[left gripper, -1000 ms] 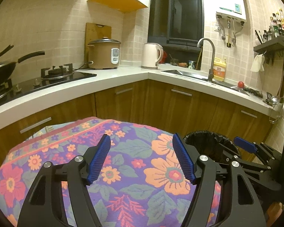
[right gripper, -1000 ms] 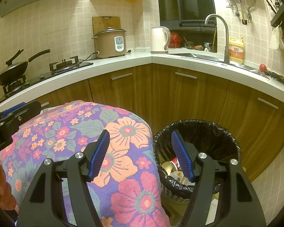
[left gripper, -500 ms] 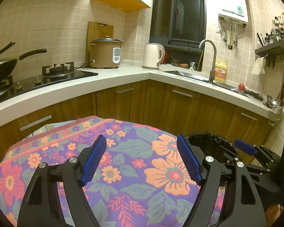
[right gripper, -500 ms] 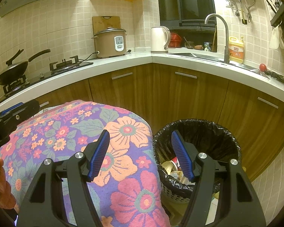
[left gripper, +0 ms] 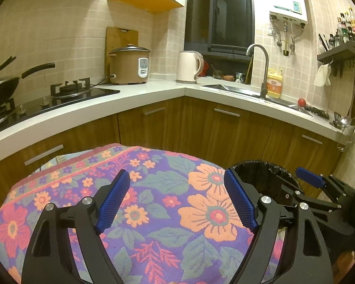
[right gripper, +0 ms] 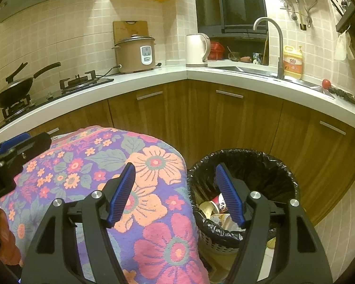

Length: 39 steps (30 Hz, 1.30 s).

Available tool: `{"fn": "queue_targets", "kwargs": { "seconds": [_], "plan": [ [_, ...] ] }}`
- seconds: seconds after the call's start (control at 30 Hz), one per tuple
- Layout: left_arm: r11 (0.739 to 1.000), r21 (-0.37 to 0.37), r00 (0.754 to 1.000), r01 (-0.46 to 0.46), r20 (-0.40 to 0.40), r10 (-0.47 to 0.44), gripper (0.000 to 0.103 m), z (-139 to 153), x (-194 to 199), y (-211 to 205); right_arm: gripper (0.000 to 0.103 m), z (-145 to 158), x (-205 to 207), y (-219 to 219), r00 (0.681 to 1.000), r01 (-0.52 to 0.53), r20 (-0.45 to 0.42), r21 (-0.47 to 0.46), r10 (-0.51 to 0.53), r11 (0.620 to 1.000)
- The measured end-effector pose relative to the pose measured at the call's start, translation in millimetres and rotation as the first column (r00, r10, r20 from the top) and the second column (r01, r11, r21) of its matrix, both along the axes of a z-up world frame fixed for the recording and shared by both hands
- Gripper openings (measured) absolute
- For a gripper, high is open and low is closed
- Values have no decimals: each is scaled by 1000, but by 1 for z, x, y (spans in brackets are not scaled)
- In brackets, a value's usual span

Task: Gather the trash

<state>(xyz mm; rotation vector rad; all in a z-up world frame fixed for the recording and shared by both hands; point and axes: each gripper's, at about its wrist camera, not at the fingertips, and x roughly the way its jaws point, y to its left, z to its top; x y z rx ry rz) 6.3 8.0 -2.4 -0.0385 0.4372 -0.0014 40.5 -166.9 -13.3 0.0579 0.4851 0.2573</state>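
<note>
A trash bin with a black liner (right gripper: 243, 163) stands on the floor right of the flowered table; it holds cups and wrappers (right gripper: 215, 209). It also shows in the left wrist view (left gripper: 262, 172), partly hidden. My left gripper (left gripper: 177, 184) is open and empty above the flowered tablecloth (left gripper: 153, 213). My right gripper (right gripper: 175, 177) is open and empty, over the table's right edge and the bin's rim. The right gripper also shows in the left wrist view (left gripper: 310, 181), and the left gripper in the right wrist view (right gripper: 14, 144). No loose trash shows on the cloth.
An L-shaped white counter (left gripper: 153, 94) over wooden cabinets (right gripper: 224, 118) runs behind the table. On it are a wok (right gripper: 14, 90), gas stove (left gripper: 68, 90), rice cooker (left gripper: 130, 65), kettle (left gripper: 189, 66), sink with tap (left gripper: 260, 71) and a yellow bottle (left gripper: 274, 82).
The left gripper has risen and tilted back a little, and its jaws have opened slightly wider. The right gripper has held still.
</note>
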Motion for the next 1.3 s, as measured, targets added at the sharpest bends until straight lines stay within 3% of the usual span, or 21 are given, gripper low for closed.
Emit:
{"fn": "queue_targets", "kwargs": {
  "seconds": [0.6, 1.3],
  "plan": [
    [999, 29, 1000, -15, 14, 15, 82, 2, -2, -2, 67, 4, -5, -1, 1000, 10, 10, -3, -10, 1000],
    [999, 12, 999, -30, 14, 30, 86, 2, 0, 2, 67, 9, -4, -1, 1000, 7, 16, 0, -7, 1000]
  ]
}}
